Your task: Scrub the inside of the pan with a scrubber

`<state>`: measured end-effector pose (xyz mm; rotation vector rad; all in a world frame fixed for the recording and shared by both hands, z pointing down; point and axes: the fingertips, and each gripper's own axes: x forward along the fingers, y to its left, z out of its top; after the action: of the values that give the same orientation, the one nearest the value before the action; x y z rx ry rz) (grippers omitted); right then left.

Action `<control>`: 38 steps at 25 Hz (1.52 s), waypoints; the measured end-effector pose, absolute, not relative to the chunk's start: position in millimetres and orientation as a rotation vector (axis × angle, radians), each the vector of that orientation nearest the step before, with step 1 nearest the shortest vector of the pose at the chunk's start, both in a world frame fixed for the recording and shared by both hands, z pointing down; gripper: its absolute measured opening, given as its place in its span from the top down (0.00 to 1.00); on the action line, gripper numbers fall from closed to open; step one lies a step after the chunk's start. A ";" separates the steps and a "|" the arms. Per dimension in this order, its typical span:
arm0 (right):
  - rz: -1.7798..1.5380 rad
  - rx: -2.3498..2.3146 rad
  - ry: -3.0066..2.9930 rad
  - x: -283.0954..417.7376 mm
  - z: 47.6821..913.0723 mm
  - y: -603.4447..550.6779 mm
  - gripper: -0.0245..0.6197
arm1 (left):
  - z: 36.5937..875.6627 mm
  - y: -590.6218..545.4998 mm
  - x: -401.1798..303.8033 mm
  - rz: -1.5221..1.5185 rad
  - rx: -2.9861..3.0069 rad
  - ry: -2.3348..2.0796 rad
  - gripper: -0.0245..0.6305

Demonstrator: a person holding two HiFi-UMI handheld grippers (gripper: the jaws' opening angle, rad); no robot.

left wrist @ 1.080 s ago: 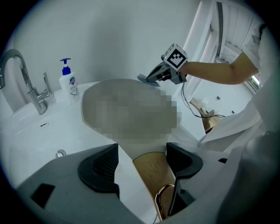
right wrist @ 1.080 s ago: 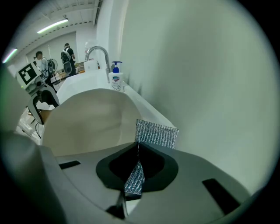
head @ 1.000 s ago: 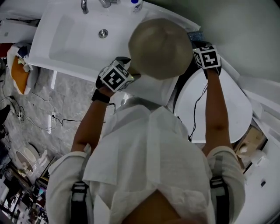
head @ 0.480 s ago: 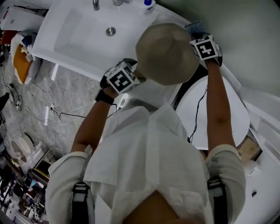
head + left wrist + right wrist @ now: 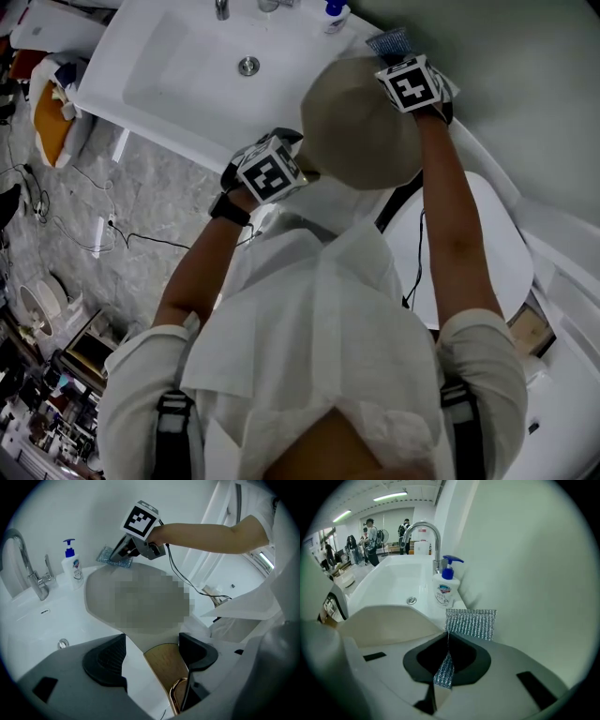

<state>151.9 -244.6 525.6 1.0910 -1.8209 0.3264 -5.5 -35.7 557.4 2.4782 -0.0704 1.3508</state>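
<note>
While the right gripper (image 5: 447, 656) pinched the silver woven-mesh scrubber (image 5: 470, 623) shut-tight beside the sink's end, a firm pinch and flat contact would suit scrubbing; no pan showed clearly. The left gripper (image 5: 152, 651) stood wide, empty. The white rectangular sink (image 5: 169, 66) held nothing but its drain; a blue-pump soap bottle (image 5: 444, 588) stood on its rim

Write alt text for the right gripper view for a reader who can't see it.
The right tongs are shut on a silvery mesh scrubber. Beyond it stand a blue-topped soap pump bottle and a chrome tap beside a white sink, with a plain wall at right.
</note>
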 end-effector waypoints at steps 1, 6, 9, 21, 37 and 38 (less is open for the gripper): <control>0.302 1.083 -1.837 142.2 522.2 -247.3 0.94 | 557.3 -35.6 -5.7 1.351 2.480 -0.074 0.42; 0.308 1.017 -1.927 91.1 522.4 -239.9 0.93 | 556.1 -33.7 -5.1 1.352 2.484 -0.066 0.41; 0.290 0.967 -1.987 60.1 518.7 -237.5 0.94 | 556.0 -34.0 -5.8 1.351 2.486 -0.065 0.41; 0.351 1.110 -1.887 118.6 527.0 -232.5 0.94 | 556.3 -32.8 -8.2 1.348 2.488 -0.072 0.41; 0.639 1.242 -1.885 121.7 566.9 -213.3 0.94 | 553.1 -33.2 -6.4 1.360 2.484 -0.064 0.41; 0.658 1.224 -1.907 111.8 568.7 -213.6 0.94 | 553.0 -33.3 -5.7 1.357 2.485 -0.064 0.41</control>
<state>111.8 -213.6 568.7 1.2239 -1.9074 0.6579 -5.7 -33.3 553.0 2.4855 -0.0643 1.3573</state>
